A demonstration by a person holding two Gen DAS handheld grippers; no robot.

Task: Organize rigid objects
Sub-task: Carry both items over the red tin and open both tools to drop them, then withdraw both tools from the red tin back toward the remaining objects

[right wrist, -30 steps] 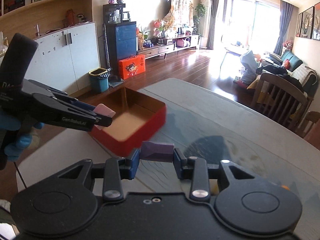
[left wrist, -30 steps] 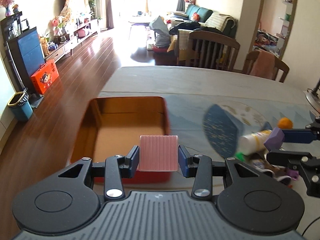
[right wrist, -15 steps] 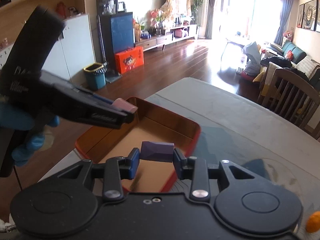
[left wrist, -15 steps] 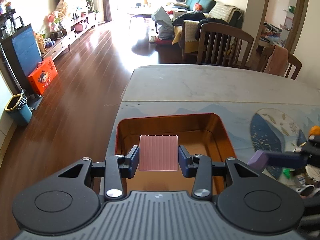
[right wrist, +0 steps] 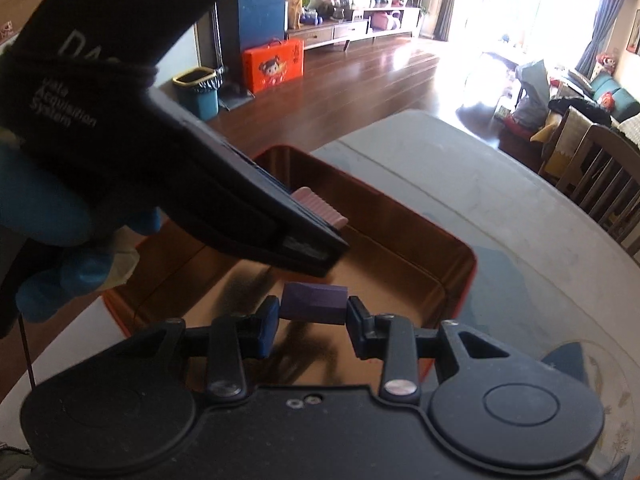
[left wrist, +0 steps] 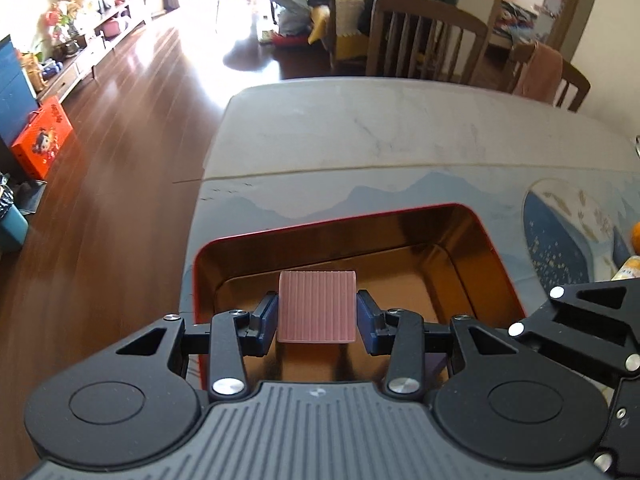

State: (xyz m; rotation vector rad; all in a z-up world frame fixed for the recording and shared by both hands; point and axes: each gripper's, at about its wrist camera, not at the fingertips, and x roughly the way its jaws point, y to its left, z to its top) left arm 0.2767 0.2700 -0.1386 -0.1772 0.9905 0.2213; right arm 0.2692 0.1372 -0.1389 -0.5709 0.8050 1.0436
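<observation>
Over the red tin (left wrist: 498,258), the left claw (left wrist: 317,320) pinches a ribbed pink block (left wrist: 317,306) while the right claw (right wrist: 313,322) pinches a purple block (right wrist: 313,304).

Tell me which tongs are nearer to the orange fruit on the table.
Right. The right tongs, shut on a purple block, are at the box side toward the orange fruit; the left tongs, holding a pink block, are farther.

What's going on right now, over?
Left gripper shut on pink ribbed block. Right gripper shut on purple block. Both over open red box. Box floor looks bare; grippers close together.
</observation>
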